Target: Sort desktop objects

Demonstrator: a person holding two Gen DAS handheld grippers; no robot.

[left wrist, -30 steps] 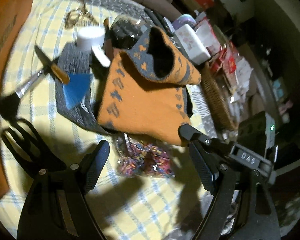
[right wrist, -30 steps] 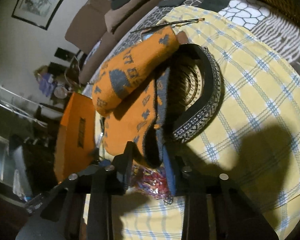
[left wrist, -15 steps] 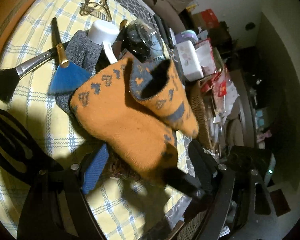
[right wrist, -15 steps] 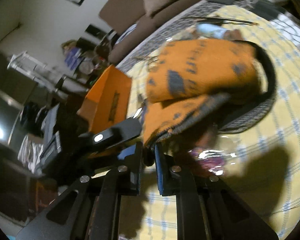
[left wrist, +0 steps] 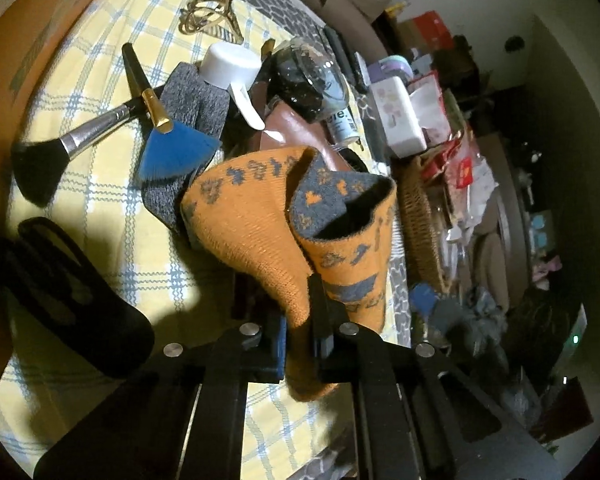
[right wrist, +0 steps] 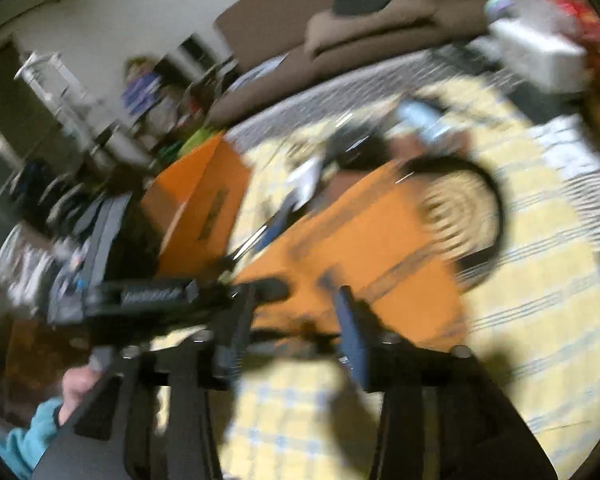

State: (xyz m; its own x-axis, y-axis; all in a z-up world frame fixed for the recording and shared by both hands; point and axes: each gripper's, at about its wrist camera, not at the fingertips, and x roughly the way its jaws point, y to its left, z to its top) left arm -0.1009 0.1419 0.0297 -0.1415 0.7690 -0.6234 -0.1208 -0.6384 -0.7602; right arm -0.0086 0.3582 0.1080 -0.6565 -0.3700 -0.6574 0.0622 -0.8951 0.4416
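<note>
An orange sock with grey patterns (left wrist: 256, 232) hangs folded above the yellow checked cloth (left wrist: 100, 208). My left gripper (left wrist: 299, 320) is shut on its lower end. In the blurred right wrist view the same orange sock (right wrist: 364, 240) stretches ahead. My right gripper (right wrist: 296, 320) has its jaws opening, the sock's near edge lies between them, and the pads stand off it. The left gripper's body (right wrist: 156, 296) reaches in from the left there.
On the cloth lie a black powder brush (left wrist: 40, 164), a blue fan brush (left wrist: 176, 152), a grey sock (left wrist: 196, 100), a white-capped bottle (left wrist: 230, 66), a dark glass jar (left wrist: 312, 76) and a black case (left wrist: 68, 296). A wicker basket (left wrist: 420, 220) stands right, an orange box (right wrist: 204, 200) left.
My left gripper has shut on the orange sock's lower end. My right gripper has let go of the sock, spread its jaws and risen. The sock now hangs from the left gripper.
</note>
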